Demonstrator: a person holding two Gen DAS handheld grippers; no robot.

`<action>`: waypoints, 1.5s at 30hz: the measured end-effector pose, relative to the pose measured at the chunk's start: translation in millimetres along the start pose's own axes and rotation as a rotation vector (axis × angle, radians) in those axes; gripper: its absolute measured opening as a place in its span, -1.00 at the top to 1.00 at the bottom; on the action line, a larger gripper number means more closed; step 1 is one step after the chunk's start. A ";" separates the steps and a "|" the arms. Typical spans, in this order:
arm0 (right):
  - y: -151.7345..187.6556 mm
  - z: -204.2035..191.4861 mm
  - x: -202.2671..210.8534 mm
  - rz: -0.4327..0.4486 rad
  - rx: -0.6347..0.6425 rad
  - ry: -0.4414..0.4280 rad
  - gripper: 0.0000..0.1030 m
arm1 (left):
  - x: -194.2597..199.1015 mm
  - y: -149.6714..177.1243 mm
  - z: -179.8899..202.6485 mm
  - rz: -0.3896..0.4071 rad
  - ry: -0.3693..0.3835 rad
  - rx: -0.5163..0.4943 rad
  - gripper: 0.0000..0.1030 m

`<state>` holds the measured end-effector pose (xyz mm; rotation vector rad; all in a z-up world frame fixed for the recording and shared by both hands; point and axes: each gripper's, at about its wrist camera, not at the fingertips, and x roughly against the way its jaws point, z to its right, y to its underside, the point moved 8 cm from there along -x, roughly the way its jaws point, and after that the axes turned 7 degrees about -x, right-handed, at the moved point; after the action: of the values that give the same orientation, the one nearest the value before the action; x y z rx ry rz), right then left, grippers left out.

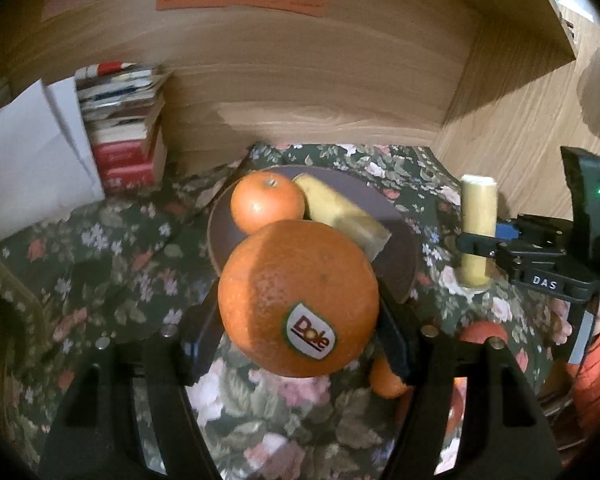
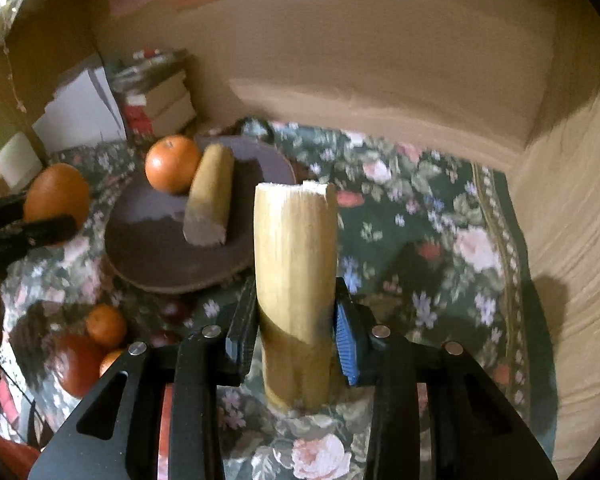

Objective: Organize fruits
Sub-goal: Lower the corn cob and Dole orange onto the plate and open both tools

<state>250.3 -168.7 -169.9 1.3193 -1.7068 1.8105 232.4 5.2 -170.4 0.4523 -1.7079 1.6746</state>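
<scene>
Clamping a large orange (image 1: 298, 298) and a banana piece (image 2: 296, 280) just beside the plate (image 2: 152, 248), both grippers are loaded; one orange and one banana piece already sit there, several fruits remain nearby.

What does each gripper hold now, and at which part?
The left gripper holds a large orange by its two sides. The right gripper holds a banana piece upright by its lower part.

On the cloth (image 2: 420, 216) sits a plate (image 2: 156, 248); an orange (image 2: 172, 168) and a banana piece (image 2: 210, 196) lie on it, touching. Books (image 1: 120, 128) stand behind, to the left.
</scene>
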 end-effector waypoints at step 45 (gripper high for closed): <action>-57.8 -46.7 -69.4 -0.053 0.115 -0.053 0.36 | -50.6 -42.7 1.2 -0.007 -0.014 -0.050 -0.37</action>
<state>311.9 -88.7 -182.2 1.4573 -1.5987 1.8845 296.5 -11.6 -173.6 0.4465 -1.7520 1.6242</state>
